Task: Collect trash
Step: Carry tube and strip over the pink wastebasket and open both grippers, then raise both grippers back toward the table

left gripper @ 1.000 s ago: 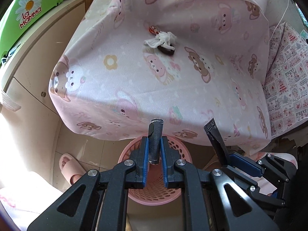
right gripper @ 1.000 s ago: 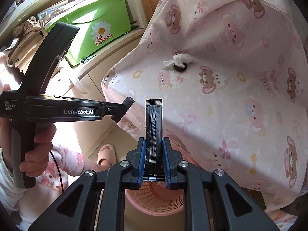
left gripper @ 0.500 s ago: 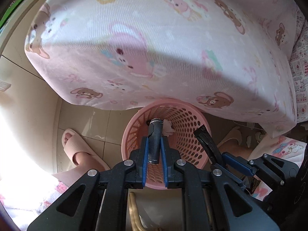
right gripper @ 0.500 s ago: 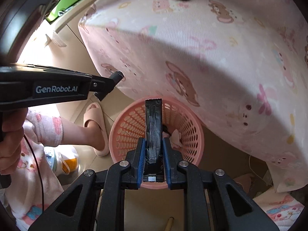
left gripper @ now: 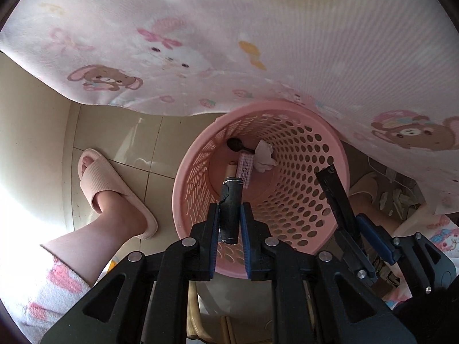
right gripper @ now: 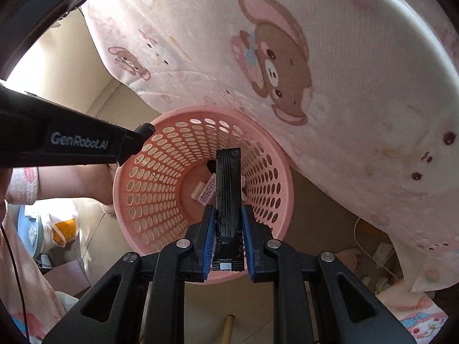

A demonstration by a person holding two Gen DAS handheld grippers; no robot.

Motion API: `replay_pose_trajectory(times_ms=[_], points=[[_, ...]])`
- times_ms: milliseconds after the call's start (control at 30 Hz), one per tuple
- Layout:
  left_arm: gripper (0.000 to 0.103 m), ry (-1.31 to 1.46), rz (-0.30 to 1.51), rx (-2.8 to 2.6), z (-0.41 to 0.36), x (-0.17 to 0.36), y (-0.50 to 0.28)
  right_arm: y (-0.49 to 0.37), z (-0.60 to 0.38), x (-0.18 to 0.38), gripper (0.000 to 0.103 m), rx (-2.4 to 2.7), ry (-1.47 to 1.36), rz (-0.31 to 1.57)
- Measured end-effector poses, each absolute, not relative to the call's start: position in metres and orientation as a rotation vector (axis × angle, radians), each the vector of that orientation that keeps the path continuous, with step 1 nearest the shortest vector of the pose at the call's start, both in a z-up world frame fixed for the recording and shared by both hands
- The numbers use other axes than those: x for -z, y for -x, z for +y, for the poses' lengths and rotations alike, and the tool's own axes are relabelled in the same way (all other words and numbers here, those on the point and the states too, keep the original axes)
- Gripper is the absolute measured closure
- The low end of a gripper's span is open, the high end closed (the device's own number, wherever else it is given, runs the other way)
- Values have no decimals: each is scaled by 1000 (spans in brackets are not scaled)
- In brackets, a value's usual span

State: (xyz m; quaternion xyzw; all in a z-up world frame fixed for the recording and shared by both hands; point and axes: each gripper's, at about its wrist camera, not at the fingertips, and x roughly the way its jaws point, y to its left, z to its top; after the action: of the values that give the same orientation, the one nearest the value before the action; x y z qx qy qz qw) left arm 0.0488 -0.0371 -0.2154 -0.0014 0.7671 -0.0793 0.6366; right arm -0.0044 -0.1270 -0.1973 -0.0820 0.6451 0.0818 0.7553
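Observation:
A pink perforated trash basket (left gripper: 309,177) stands on the floor under the edge of a pink bear-print sheet; it also shows in the right wrist view (right gripper: 160,189). My left gripper (left gripper: 229,209) is shut on a dark rolled wrapper (left gripper: 231,209) and holds it over the basket's near rim. My right gripper (right gripper: 228,212) is shut on a flat black sachet (right gripper: 228,189), upright over the basket mouth; it also shows at the right of the left wrist view (left gripper: 344,209). Inside the basket lie a crumpled tissue (left gripper: 264,156), a small pink packet (left gripper: 245,169) and a dark spoon (left gripper: 235,144).
The pink sheet (left gripper: 258,43) overhangs the basket's far side. The person's foot in a pink slipper (left gripper: 109,183) stands left of the basket on beige tiles. The left gripper's body (right gripper: 66,143) crosses the left of the right wrist view. Clutter and cables (right gripper: 381,252) lie on the right.
Both grippers have come down from the bed level towards the basket, which now fills the middle of both views. Both still hold their trash.

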Motion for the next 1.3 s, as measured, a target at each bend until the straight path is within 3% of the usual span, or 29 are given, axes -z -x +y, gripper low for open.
replay_pose_trajectory(times_ms=[333,533,600,667,800,1067,1300], points=[[88,10,1831,166,-39,246,-45,0,-131,209,84,-142,185,1440],[66,70,1830,172,-35,243,-46,1,-133,210,74,-140,187,1440],[49,83,1808,176,-35,237,-47,1,-134,208,72,-136,183,1436],[42,74,1778,170,-34,229,-48,0,-135,206,72,-134,176,1433],[38,47,1721,158,-34,213,-51,0,-138,198,52,-120,164,1405],[31,-33,1545,157,-35,166,-56,2,-141,166,52,-92,149,1316],[21,-92,1264,131,-28,100,-55,10,-142,117,51,-90,144,1158]])
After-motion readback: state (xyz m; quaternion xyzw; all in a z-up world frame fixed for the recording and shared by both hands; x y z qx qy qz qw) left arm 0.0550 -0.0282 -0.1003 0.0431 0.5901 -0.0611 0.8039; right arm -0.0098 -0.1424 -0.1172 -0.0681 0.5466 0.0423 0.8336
